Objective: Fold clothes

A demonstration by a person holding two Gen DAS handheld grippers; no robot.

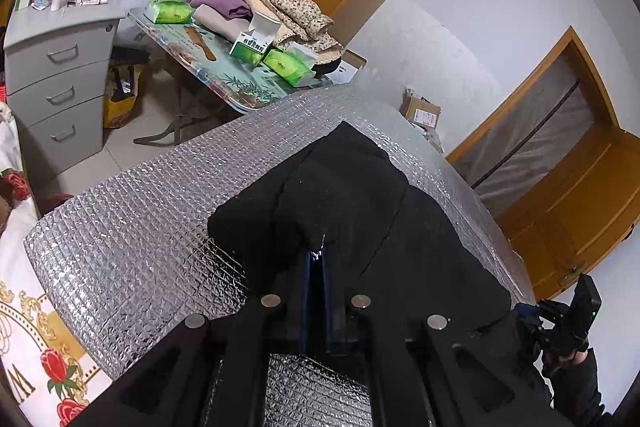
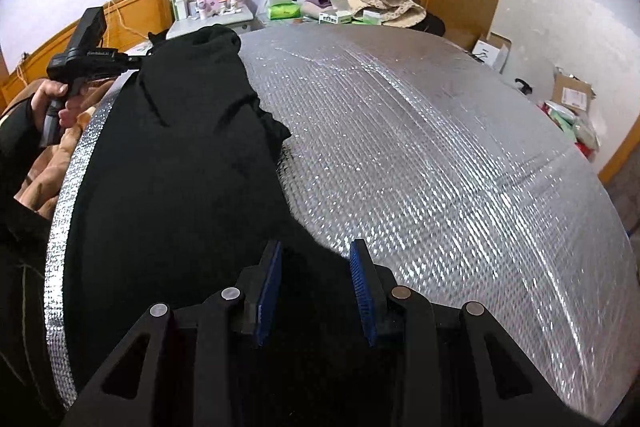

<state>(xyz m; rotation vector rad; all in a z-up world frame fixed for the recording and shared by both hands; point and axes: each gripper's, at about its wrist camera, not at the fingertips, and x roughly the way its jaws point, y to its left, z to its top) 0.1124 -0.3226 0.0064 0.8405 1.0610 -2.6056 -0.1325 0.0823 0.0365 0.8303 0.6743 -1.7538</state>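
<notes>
Left gripper (image 1: 318, 255) pinches a fold of the black garment (image 1: 360, 211), spread along the silver foil mat's (image 2: 420, 147) left side; right gripper (image 2: 316, 255) hovers unclenched over its near edge.

Matt black cloth garment (image 2: 168, 163), shiny quilted foil mat (image 2: 420, 147)

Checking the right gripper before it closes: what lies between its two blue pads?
In the right wrist view, only the black garment lies between the open right gripper's pads, on the silver mat.
</notes>
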